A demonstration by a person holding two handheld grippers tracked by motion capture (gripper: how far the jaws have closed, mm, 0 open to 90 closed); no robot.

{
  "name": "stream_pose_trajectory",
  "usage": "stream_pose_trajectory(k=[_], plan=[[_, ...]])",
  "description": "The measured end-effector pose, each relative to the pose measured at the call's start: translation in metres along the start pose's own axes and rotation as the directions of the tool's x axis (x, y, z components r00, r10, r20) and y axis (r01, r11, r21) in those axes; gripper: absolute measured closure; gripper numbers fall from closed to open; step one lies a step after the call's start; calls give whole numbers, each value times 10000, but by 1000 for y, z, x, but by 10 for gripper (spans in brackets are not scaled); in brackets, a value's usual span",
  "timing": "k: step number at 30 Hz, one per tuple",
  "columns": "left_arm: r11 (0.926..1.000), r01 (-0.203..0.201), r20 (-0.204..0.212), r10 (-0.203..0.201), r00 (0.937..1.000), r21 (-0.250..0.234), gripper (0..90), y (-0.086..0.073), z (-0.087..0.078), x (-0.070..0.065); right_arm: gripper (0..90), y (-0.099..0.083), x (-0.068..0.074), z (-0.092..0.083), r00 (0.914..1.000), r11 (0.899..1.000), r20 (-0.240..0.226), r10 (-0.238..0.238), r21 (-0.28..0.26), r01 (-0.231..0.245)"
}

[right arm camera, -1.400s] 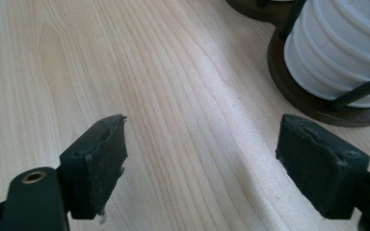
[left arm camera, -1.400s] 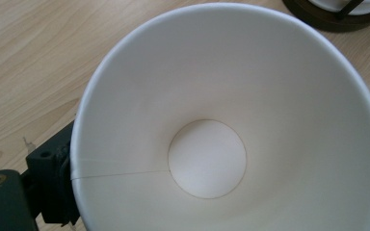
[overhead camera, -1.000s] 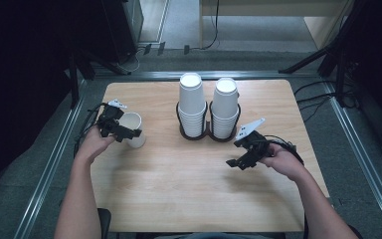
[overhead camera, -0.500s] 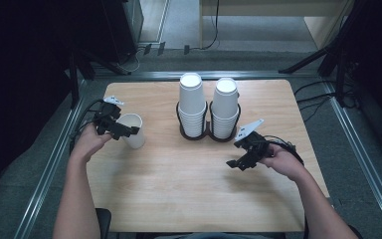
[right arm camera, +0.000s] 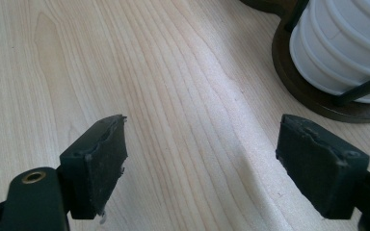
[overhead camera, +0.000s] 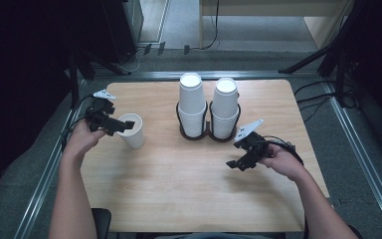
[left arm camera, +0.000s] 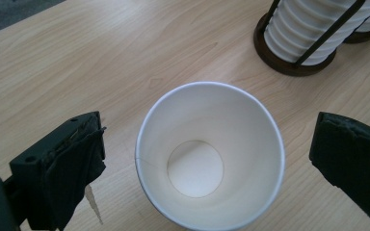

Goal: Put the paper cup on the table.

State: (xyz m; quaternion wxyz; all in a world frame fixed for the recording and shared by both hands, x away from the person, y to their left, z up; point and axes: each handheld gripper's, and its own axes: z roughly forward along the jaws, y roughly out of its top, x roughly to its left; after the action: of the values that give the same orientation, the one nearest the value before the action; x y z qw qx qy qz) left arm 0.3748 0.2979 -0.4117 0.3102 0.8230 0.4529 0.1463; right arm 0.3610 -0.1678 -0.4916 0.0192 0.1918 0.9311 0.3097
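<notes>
**Open jaws above a lone cup, two stacks close by**

Your left gripper [overhead camera: 122, 124] sits at the left of the high view, over the single white paper cup [overhead camera: 132, 130], which stands upright and mouth-up on the pale wooden table [overhead camera: 179, 189]. In the left gripper view you look straight down into the cup [left arm camera: 209, 154]: its round rim lies between the two black jaws with bare wood showing on either side, so the jaws stand wide and neither pad touches the cup. The cup is empty; you can see its flat bottom.

Your right gripper [overhead camera: 236, 162] hangs at the right of centre in the high view, well apart from the cup. In the right gripper view [right arm camera: 202, 159] its jaws are spread wide with nothing but wood grain between them.

Between your two hands, toward the top centre of the high view, two tall stacks of white paper cups [overhead camera: 193, 102] stand upside down in a dark double-ring wire holder [overhead camera: 206, 134]. The holder's base is near your right gripper, just above it in the frame.

The right gripper view brings that base [right arm camera: 313, 103] and the ribbed cup rims in close at its upper right. The left gripper view shows the same holder [left arm camera: 289, 60] at its upper right. The high view alone gives both forearms and the trailing cables.
</notes>
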Motion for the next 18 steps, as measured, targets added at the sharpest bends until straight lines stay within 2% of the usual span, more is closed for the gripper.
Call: stream_pose_trajectory(k=[9,11,15,16,17,18], plan=[[9998,-187,556,187,9983,9,0,6,-3,-10,181,0,0,0,10000,10000,-39,-38,2,38],[9991,-433,853,429,9954,36,0,7,-1,-14,181,0,-1,0,10000,10000,-61,-24,8,24],[9988,-482,1022,466,9937,129,0,9,3,-19,181,0,-2,0,10000,10000,-62,-19,22,19],[9987,-487,1256,465,9910,144,0,10,5,-23,180,0,-2,1,9999,10000,-88,-78,26,79],[9987,-487,1256,465,9910,144,0,10,5,-23,180,0,-2,1,9999,10000,-88,-78,26,79],[9980,-607,1488,577,9872,160,0,11,7,-28,181,0,-2,2,9998,9999,-160,-136,46,137]])
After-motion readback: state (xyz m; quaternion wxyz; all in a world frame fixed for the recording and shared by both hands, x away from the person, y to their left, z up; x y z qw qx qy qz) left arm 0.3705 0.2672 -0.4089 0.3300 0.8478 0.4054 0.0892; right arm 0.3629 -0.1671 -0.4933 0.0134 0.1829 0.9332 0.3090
